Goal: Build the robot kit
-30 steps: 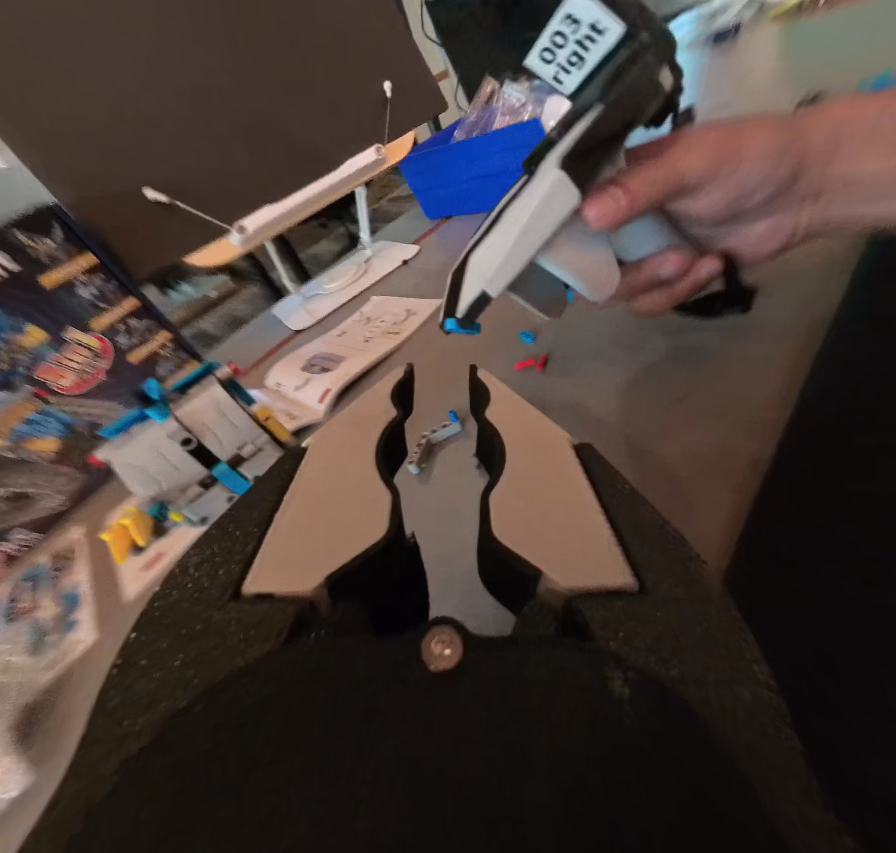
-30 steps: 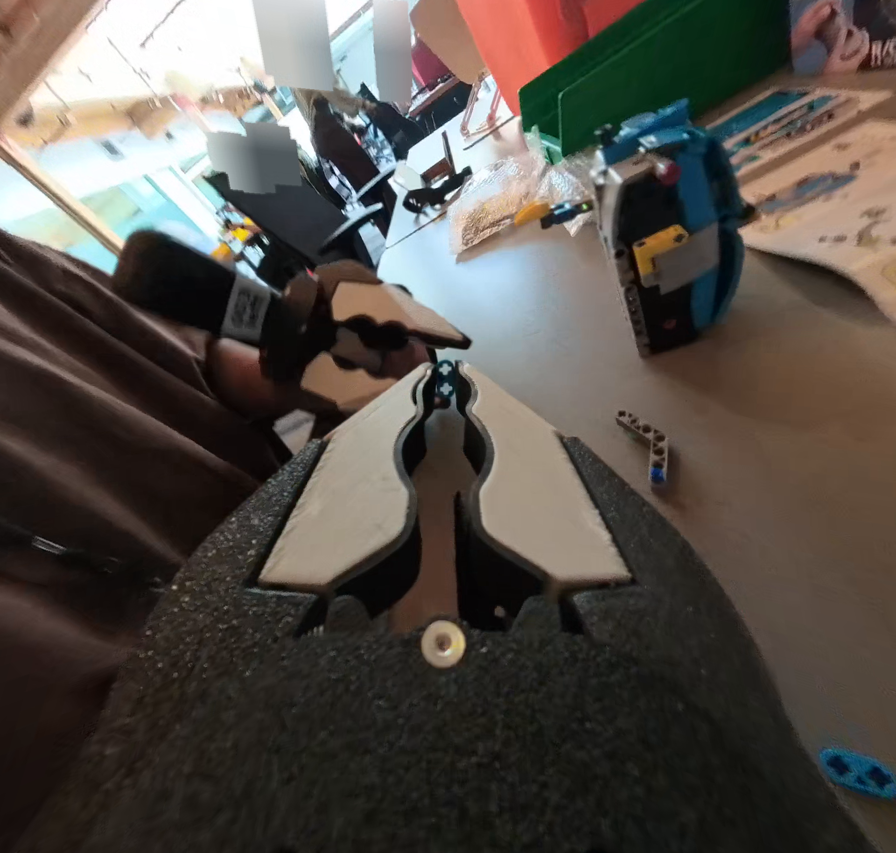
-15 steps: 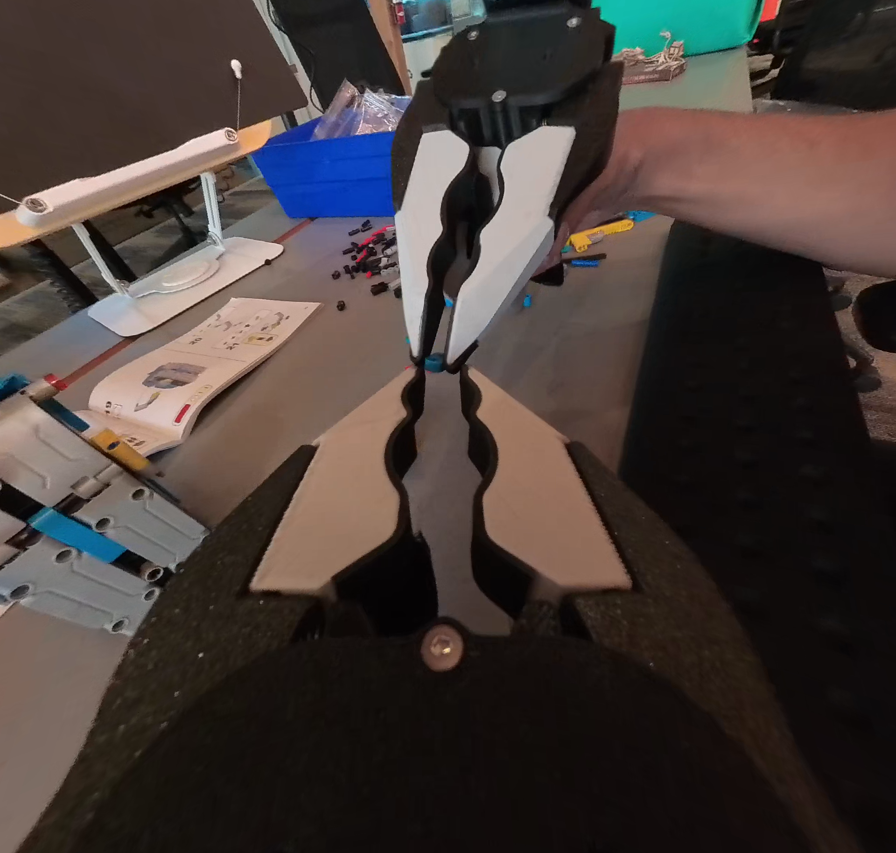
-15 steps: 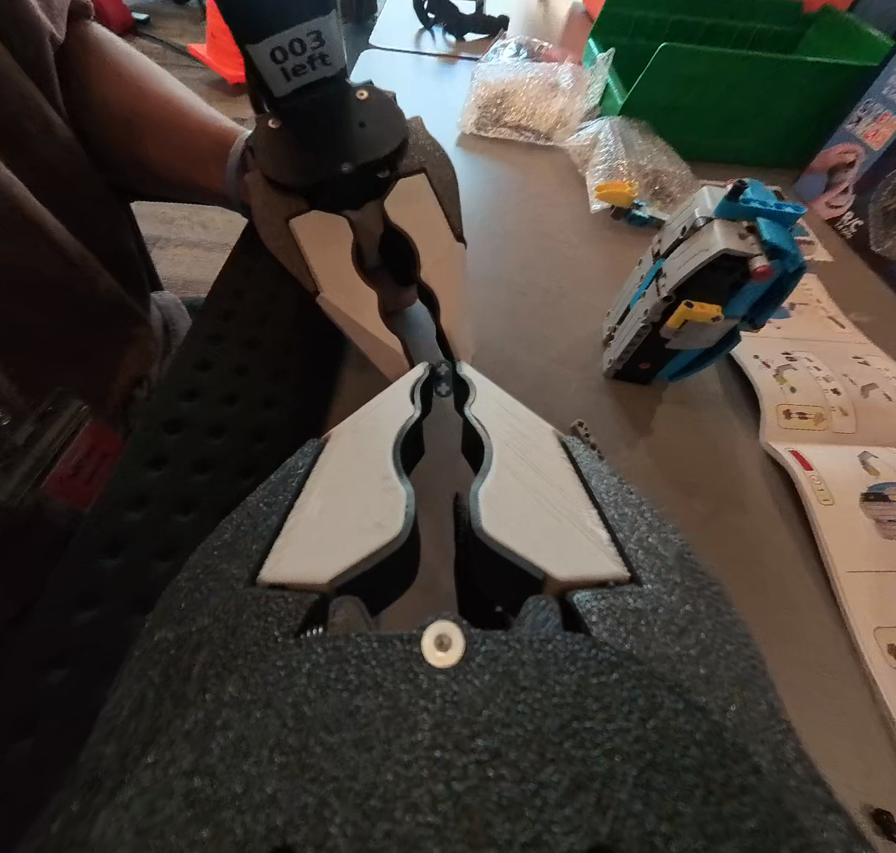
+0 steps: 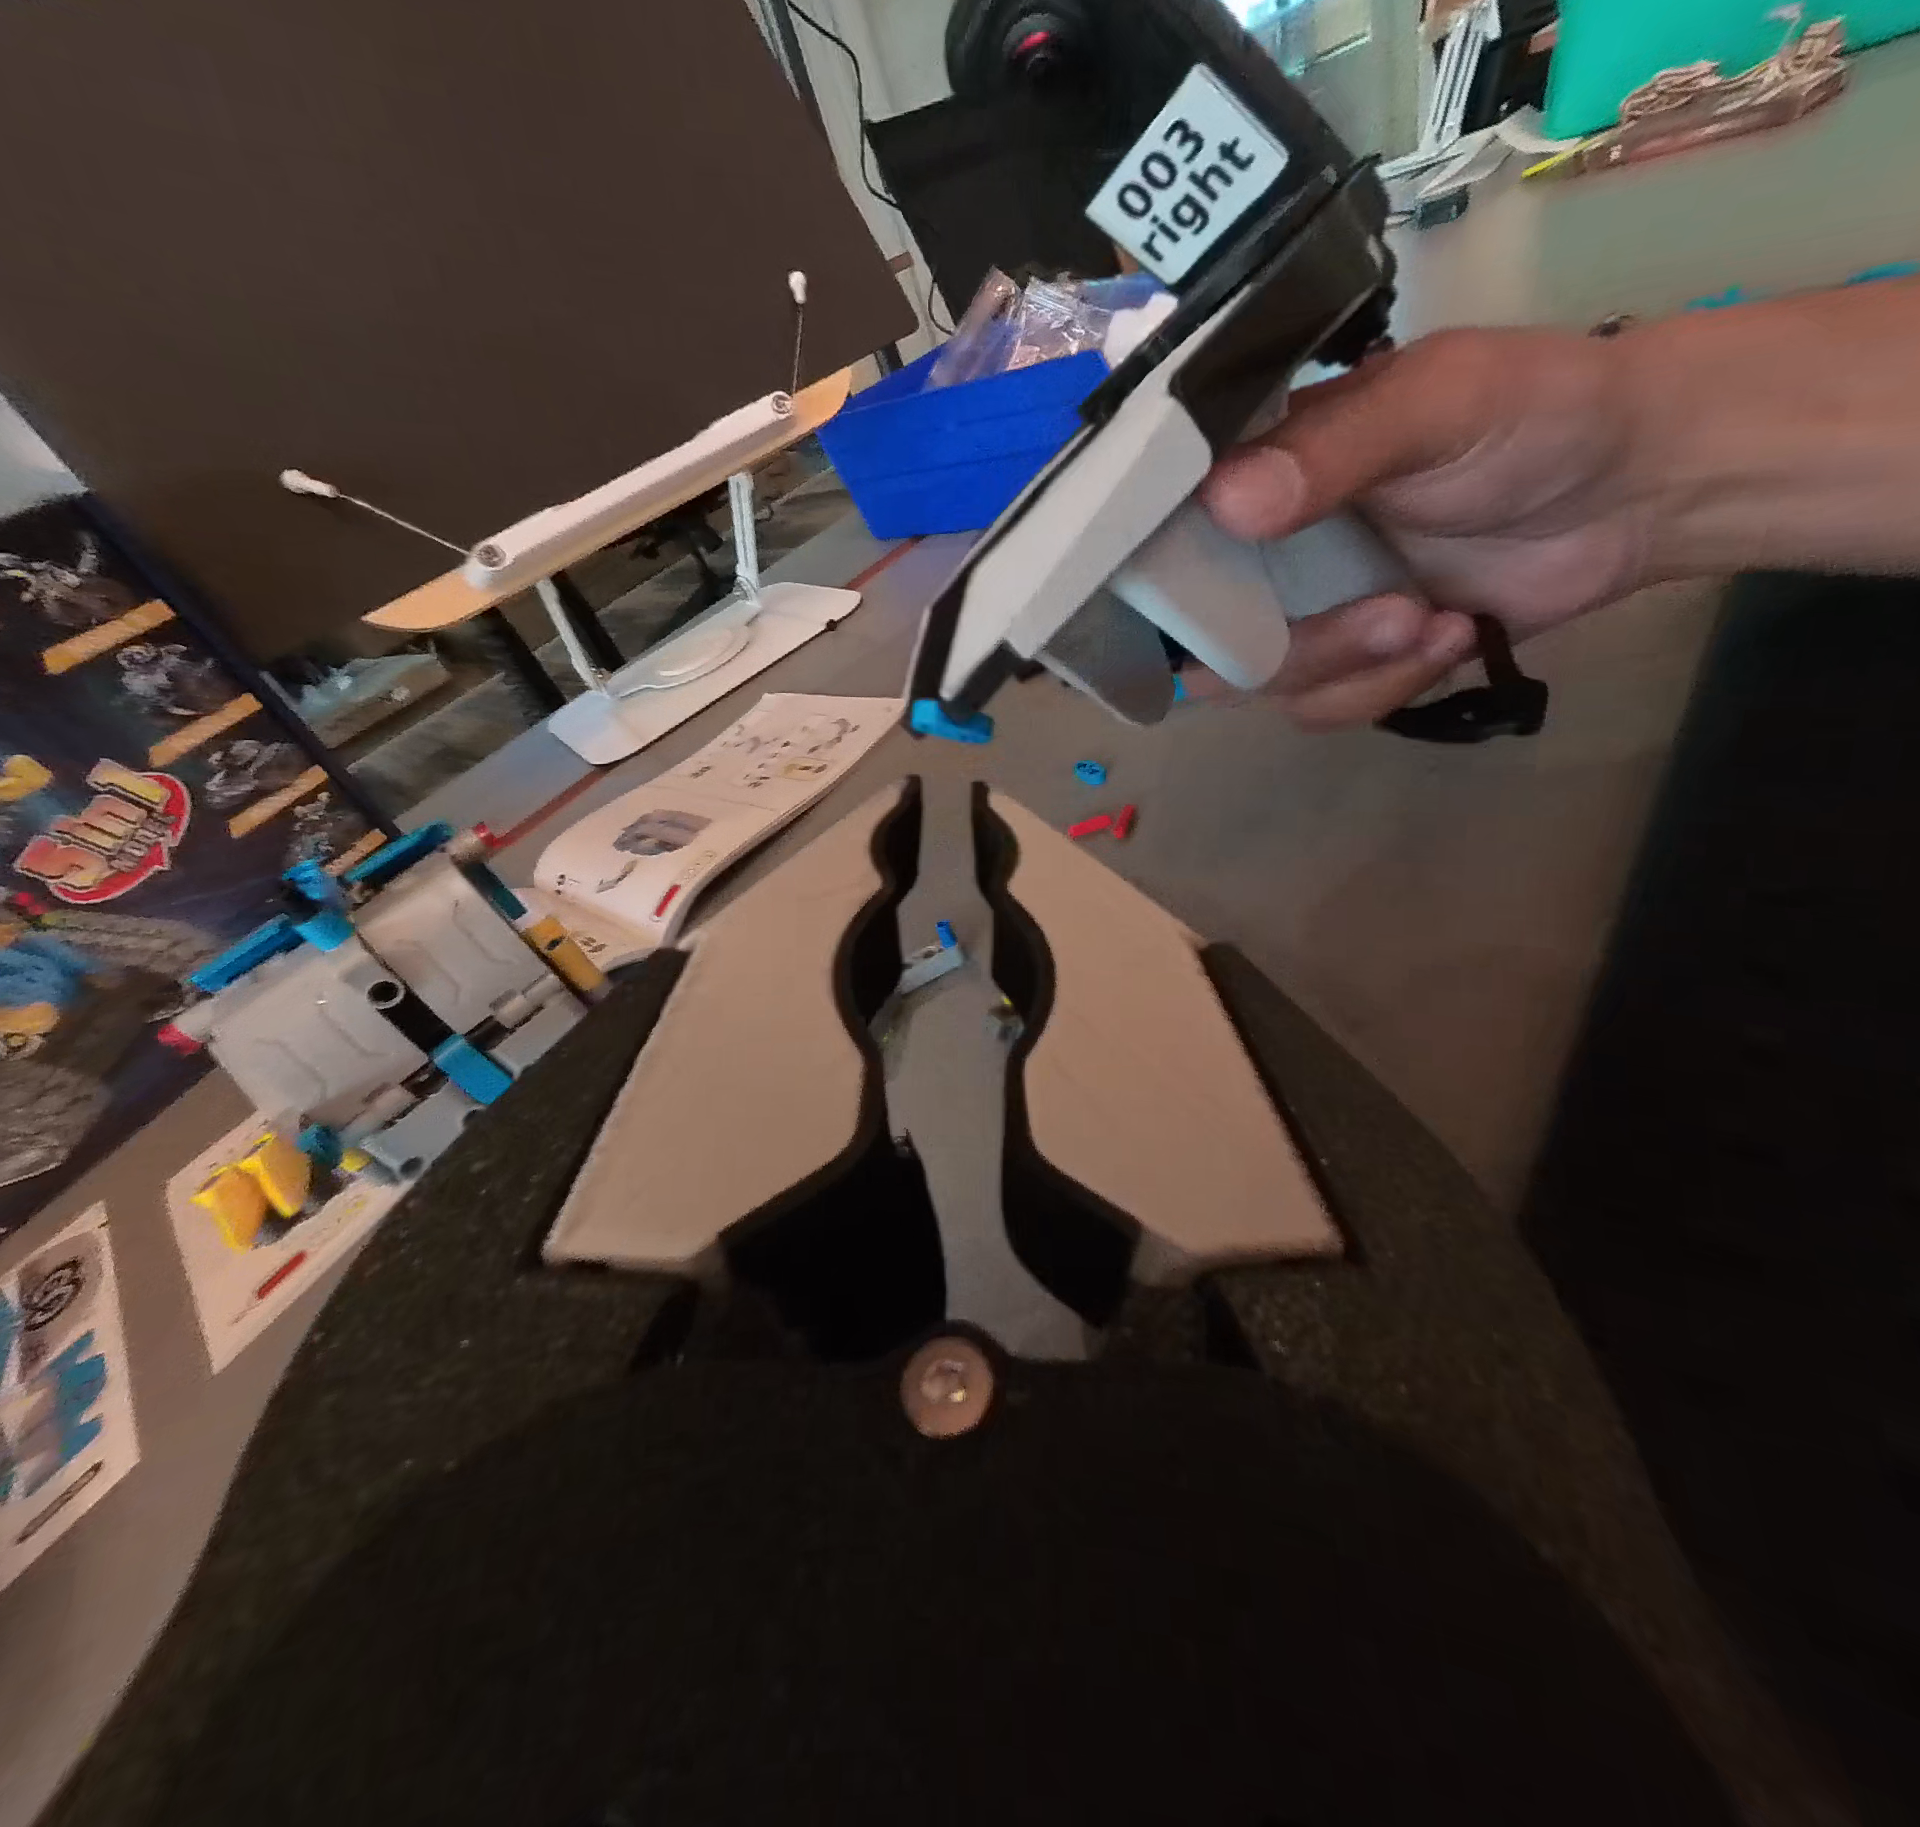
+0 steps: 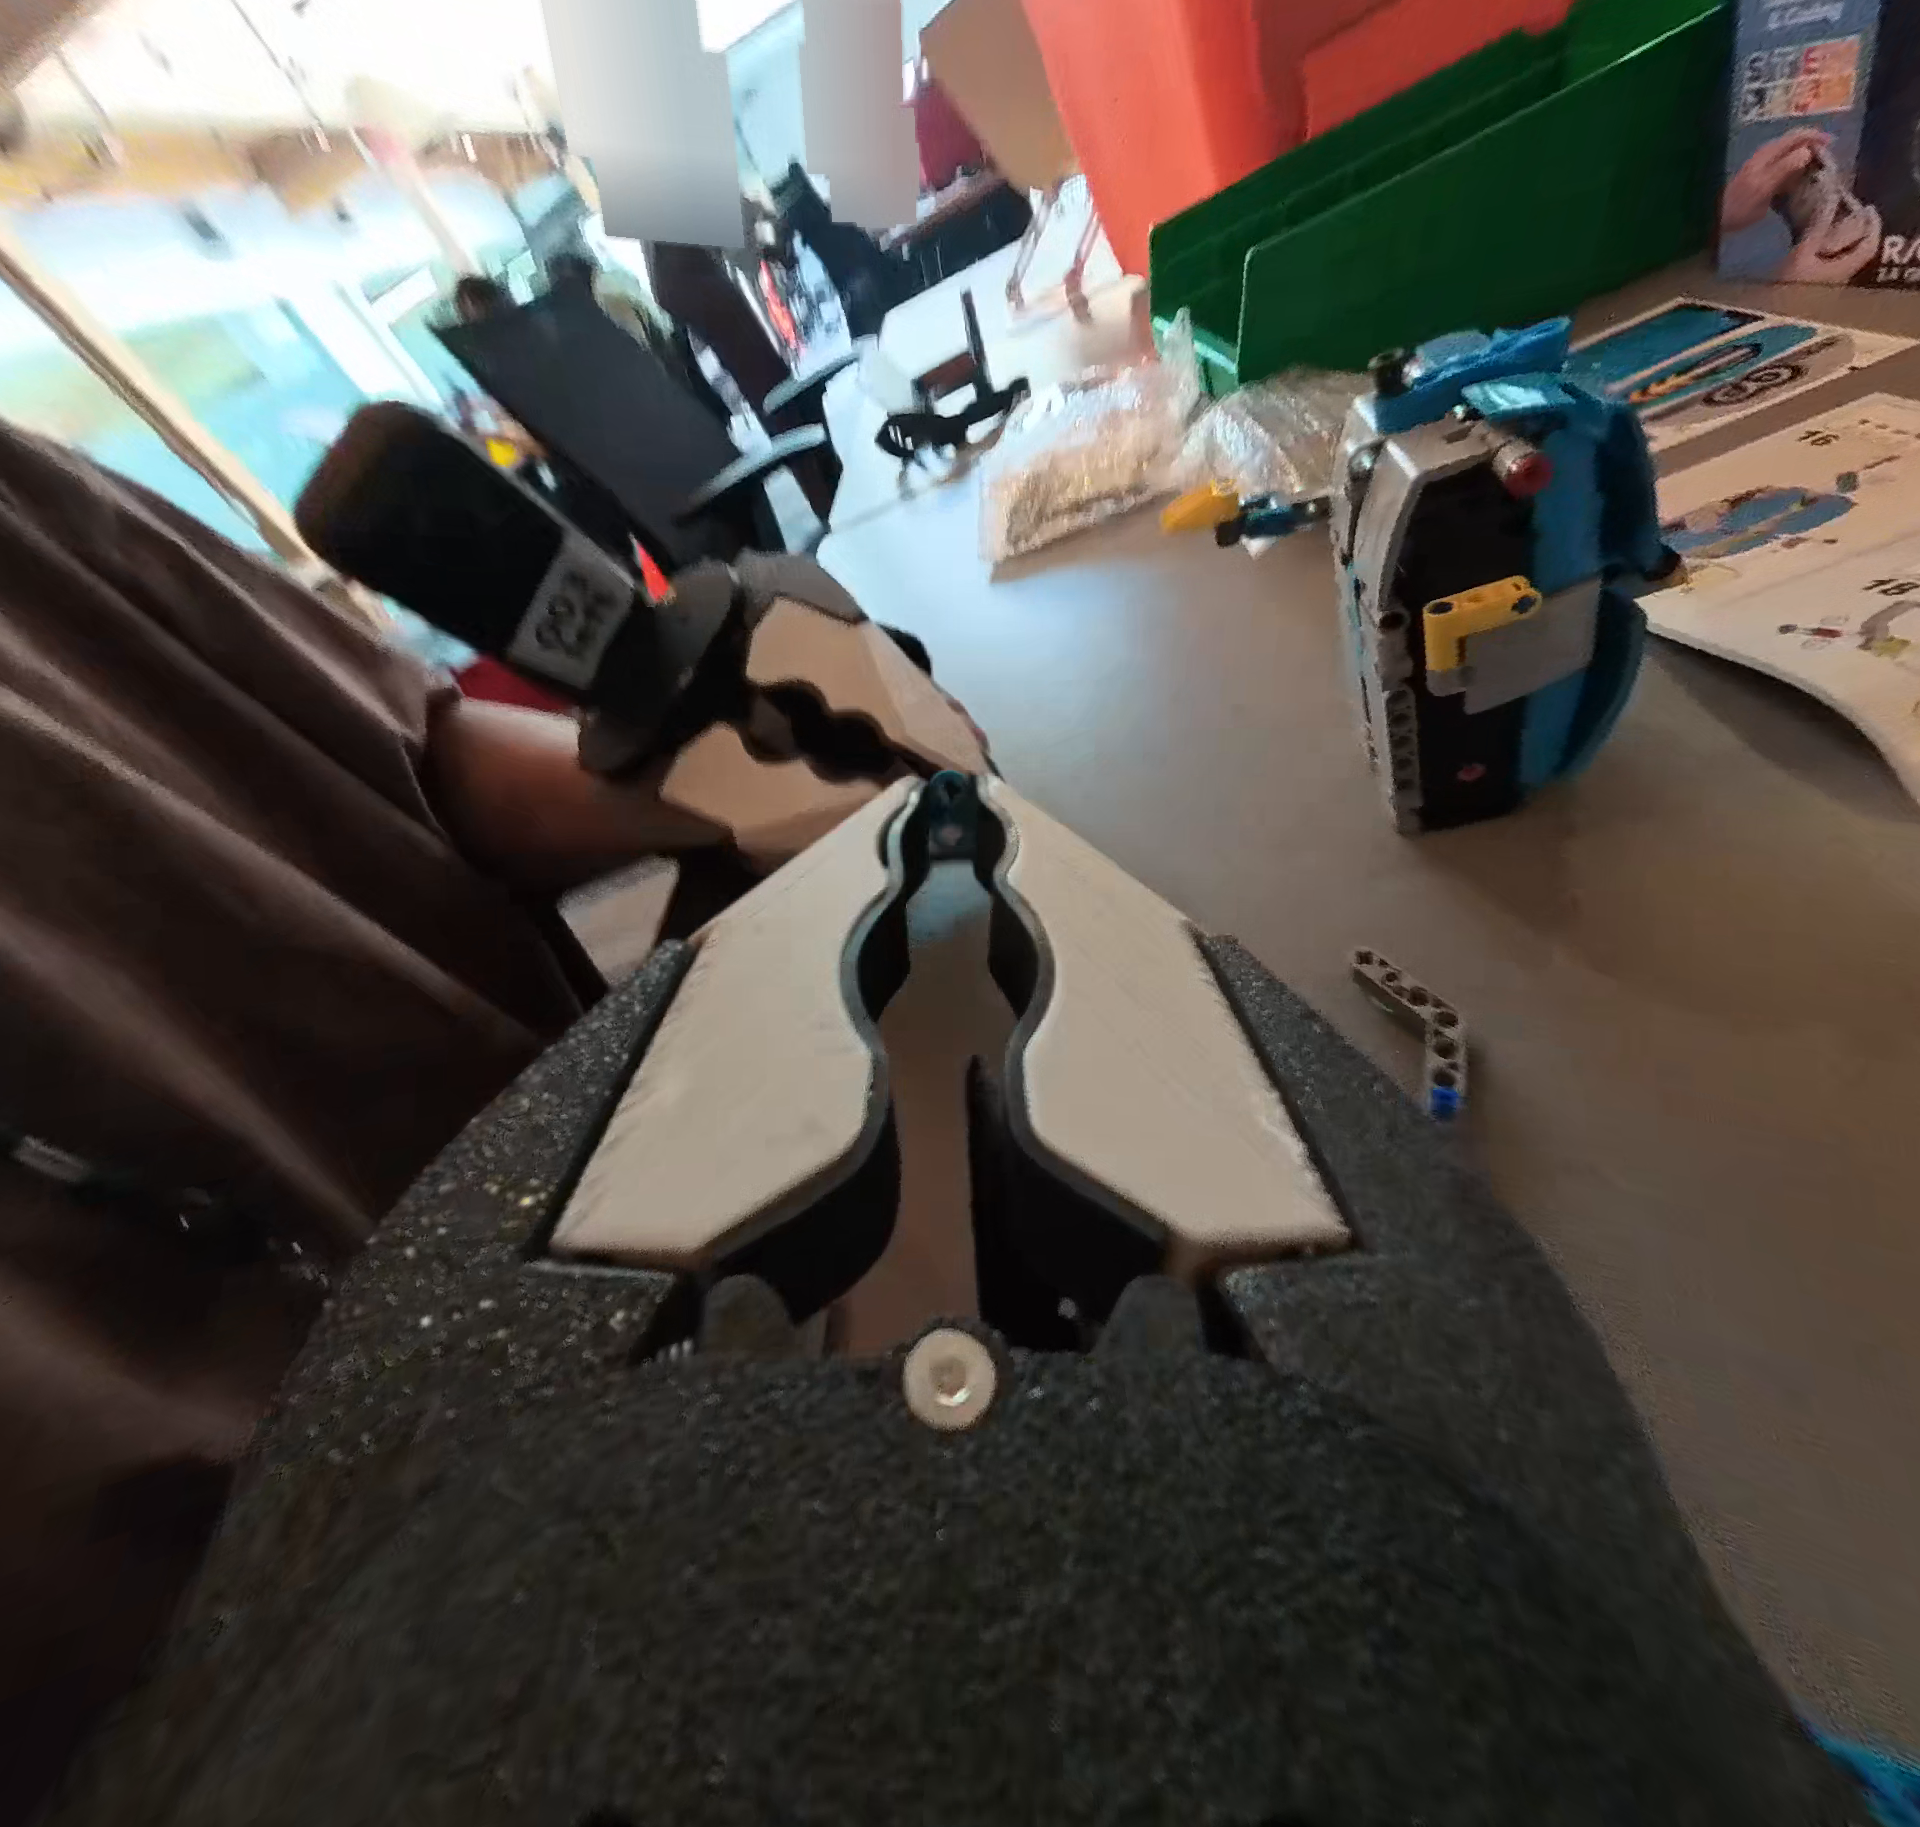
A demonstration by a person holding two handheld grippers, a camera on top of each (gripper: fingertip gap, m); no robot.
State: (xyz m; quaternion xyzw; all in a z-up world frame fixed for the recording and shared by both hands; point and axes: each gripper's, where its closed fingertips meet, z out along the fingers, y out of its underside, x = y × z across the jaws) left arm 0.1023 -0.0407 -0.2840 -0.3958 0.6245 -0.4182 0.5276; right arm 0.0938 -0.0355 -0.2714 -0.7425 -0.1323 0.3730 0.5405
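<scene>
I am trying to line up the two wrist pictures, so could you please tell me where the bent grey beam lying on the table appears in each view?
Left wrist view: the bent grey beam lies on the table, seen through the gap between the left gripper's fingers.
Right wrist view: the beam lies right of centre, beside the right gripper's right finger.
Shared landmark: the grey and blue brick model.

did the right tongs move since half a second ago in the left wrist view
Yes. The right tongs, shut on a small blue piece, swung from pointing straight at the camera to side-on, now in front of the blue bin.
</scene>
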